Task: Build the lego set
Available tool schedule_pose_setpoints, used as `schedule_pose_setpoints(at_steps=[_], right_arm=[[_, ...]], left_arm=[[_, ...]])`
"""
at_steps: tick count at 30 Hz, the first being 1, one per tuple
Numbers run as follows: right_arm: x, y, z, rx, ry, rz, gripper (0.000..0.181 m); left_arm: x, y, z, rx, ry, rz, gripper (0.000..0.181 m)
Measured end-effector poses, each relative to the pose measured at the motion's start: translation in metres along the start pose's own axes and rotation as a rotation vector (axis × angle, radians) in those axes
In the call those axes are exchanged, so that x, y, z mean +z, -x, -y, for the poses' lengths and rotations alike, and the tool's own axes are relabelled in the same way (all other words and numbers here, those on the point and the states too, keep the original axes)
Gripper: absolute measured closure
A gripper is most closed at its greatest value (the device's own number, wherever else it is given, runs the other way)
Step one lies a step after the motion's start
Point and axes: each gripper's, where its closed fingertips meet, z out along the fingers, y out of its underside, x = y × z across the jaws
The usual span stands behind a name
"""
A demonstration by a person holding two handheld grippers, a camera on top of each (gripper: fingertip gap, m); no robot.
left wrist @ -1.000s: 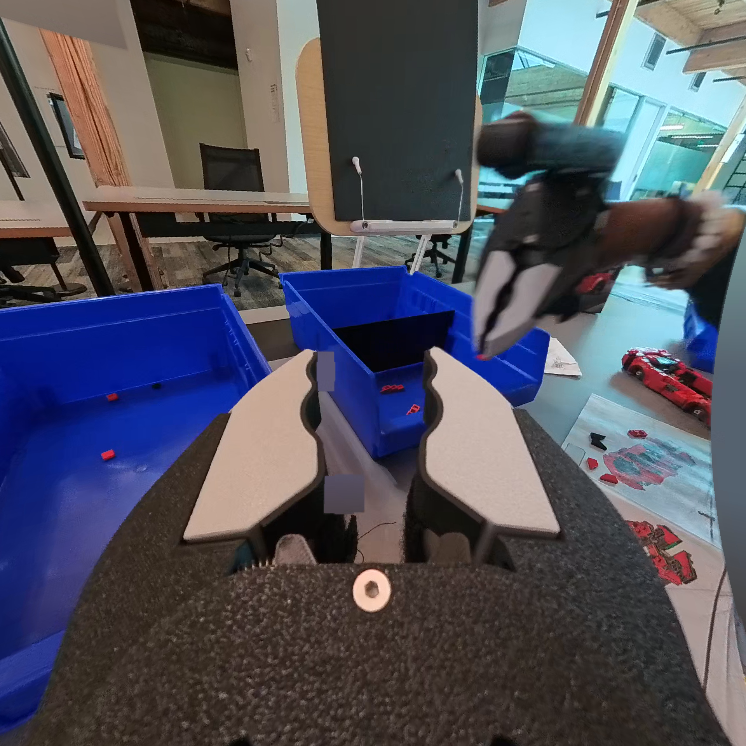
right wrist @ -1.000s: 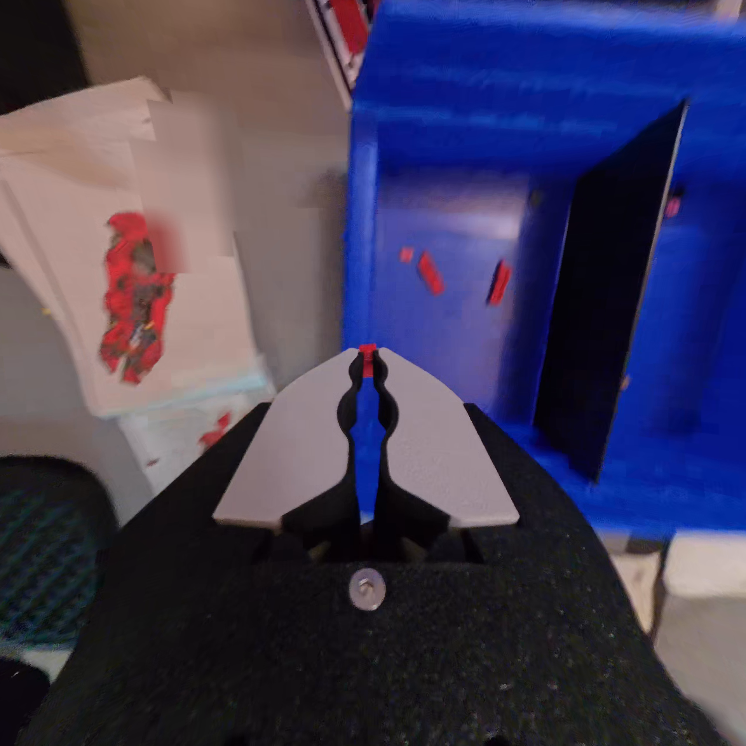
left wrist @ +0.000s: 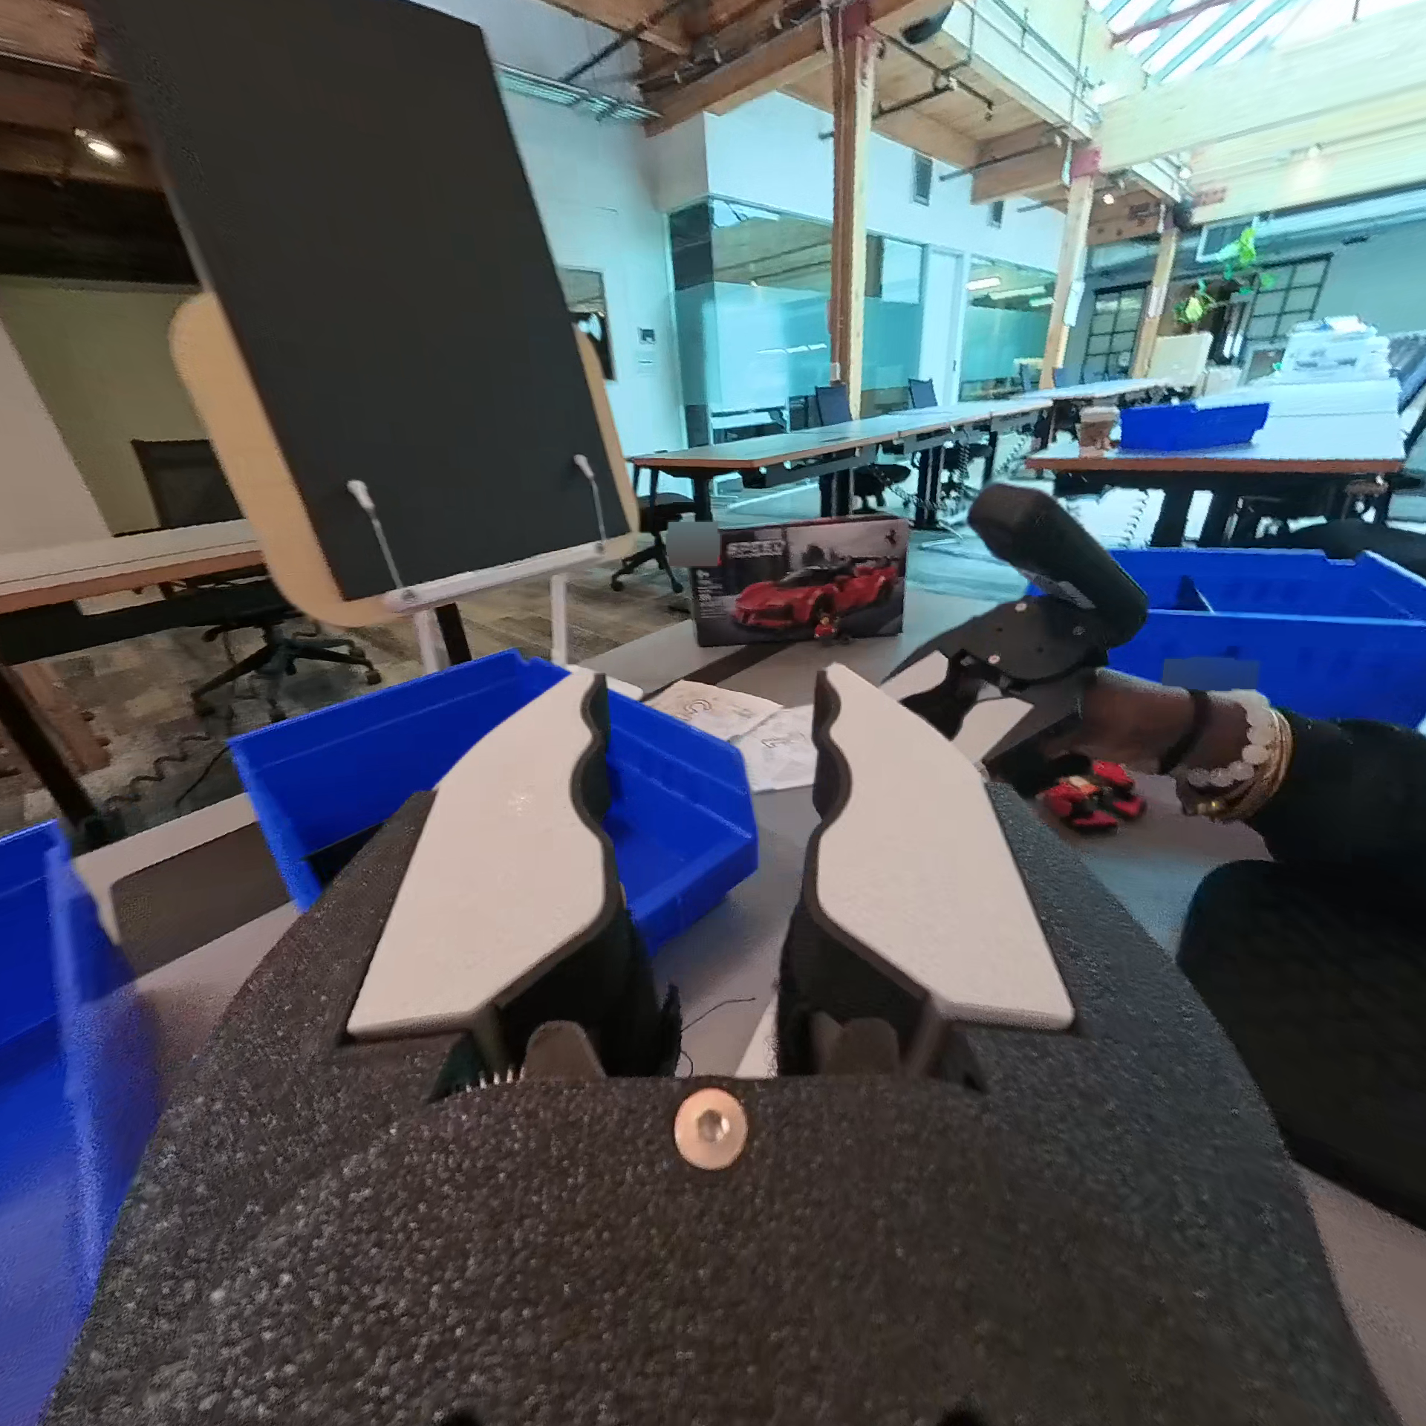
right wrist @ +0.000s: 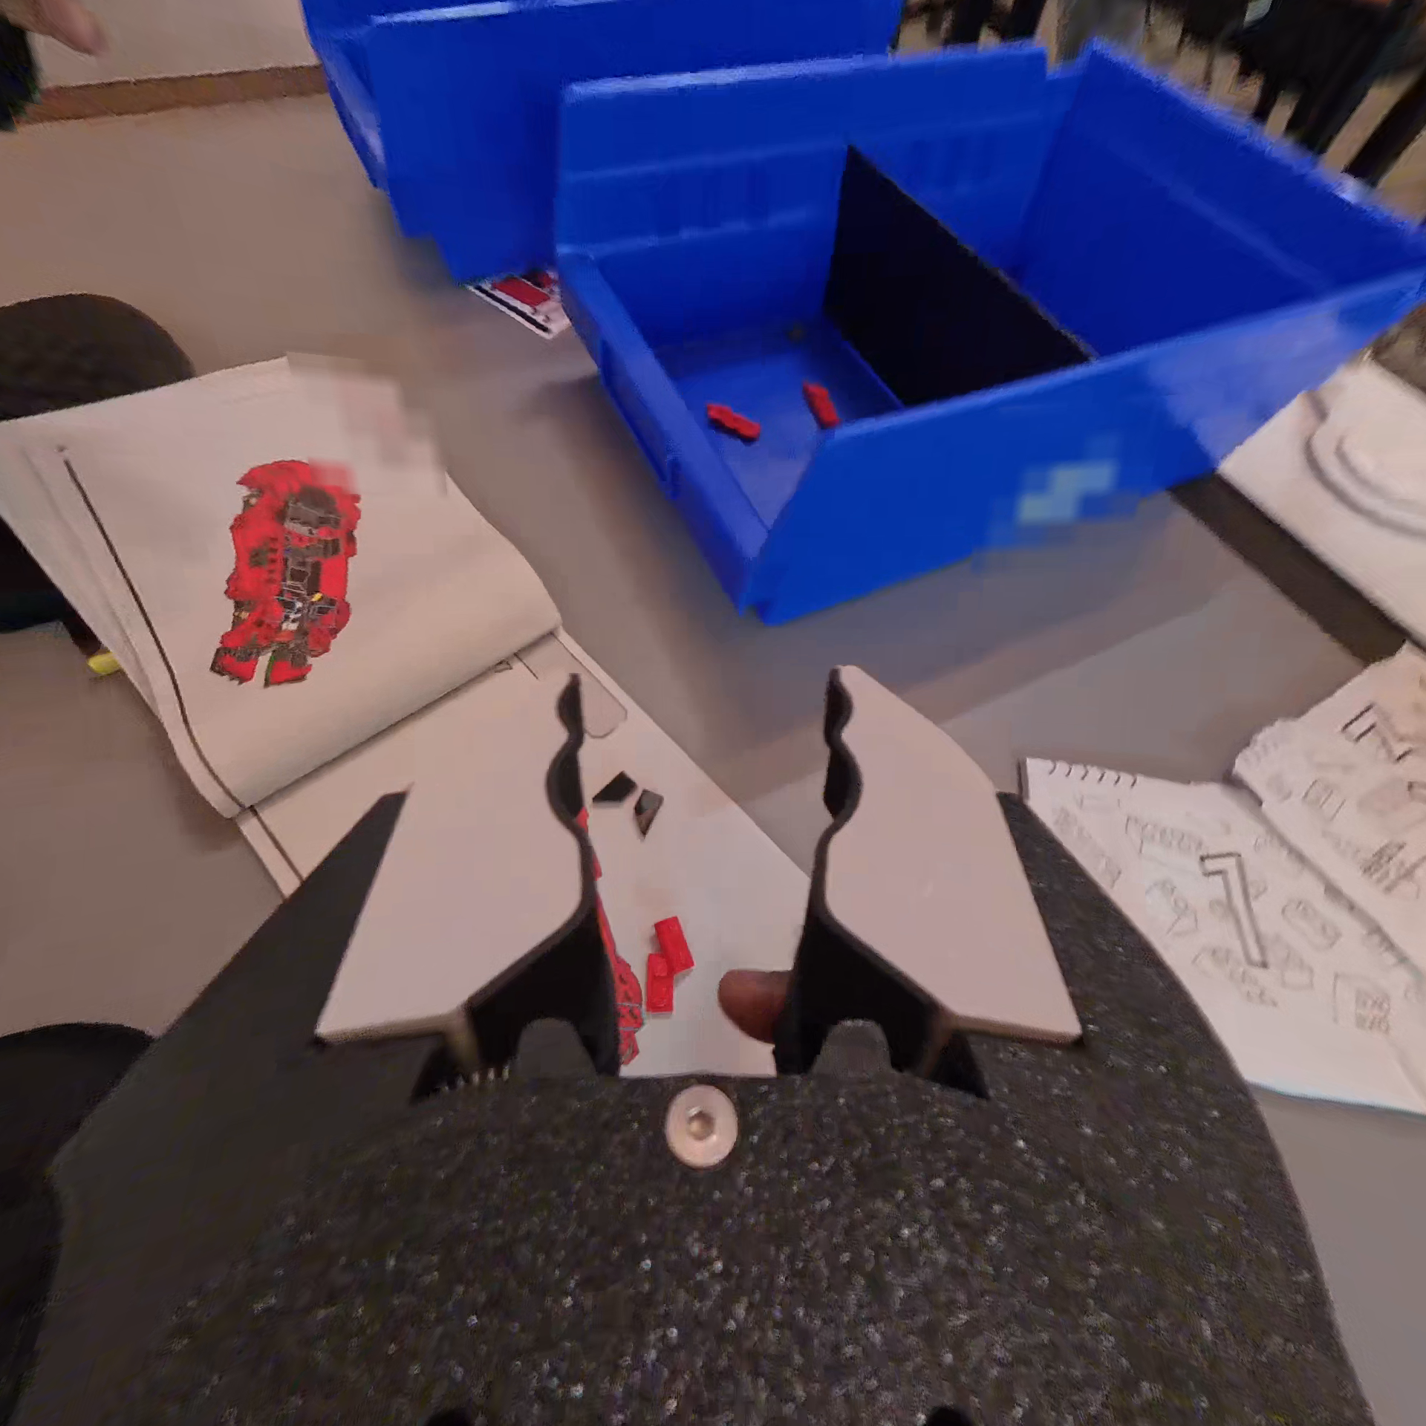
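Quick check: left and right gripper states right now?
Left gripper: open, holding nothing.
Right gripper: open, empty, above small red lego pieces on the instruction booklet.

Left wrist view: bright, even daylight entering from skylights and glazed walls at upper right; the ceiling area there is overexposed. Focus is sharp on the left claw (left wrist: 710, 694) and mid-distance. Strong wide-angle distortion bends posts and the dark board (left wrist: 347, 293) toward the edges. The near blue bin (left wrist: 54, 1042) at lower left is smeared.

Right wrist view: dimmer, warmer, flatter light with soft shadows on the counter (right wrist: 1080, 664). Motion blur softens the divided blue bin (right wrist: 964, 501), the open booklet (right wrist: 309, 555) and the upper corners. The right claw (right wrist: 702, 687) is sharp. Mosaic patches overlie both views.
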Motion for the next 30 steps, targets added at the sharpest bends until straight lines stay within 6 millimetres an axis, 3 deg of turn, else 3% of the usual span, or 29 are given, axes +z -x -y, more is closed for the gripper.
schedule_pose_setpoints(at_steps=[4, 7, 10, 15, 23, 30], right_arm=[[-0.005, 0.012, 0.026, -0.019, -0.186, 0.016, 0.098], [-0.002, 0.019, 0.031, 0.036, -0.23, 0.072, 0.082], [0.002, 0.018, 0.028, 0.011, -0.245, 0.068, 0.073], [0.008, 0.011, 0.024, -0.024, -0.278, 0.036, 0.075], [0.01, 0.017, 0.018, -0.082, -0.25, 0.048, 0.105], [0.012, 0.09, 0.0, -0.125, -0.147, 0.486, 0.163]], left_arm=[[0.017, -0.026, -0.012, 0.082, 0.085, -0.041, 0.128], [0.018, -0.035, -0.016, 0.12, 0.123, -0.051, 0.124], [0.015, -0.019, -0.026, 0.141, 0.162, 0.021, 0.12], [0.007, 0.006, -0.044, 0.133, 0.213, 0.065, 0.122], [-0.009, 0.018, -0.043, 0.108, 0.271, 0.034, 0.158], [-0.015, 0.011, -0.057, 0.09, 0.396, -0.049, 0.169]])
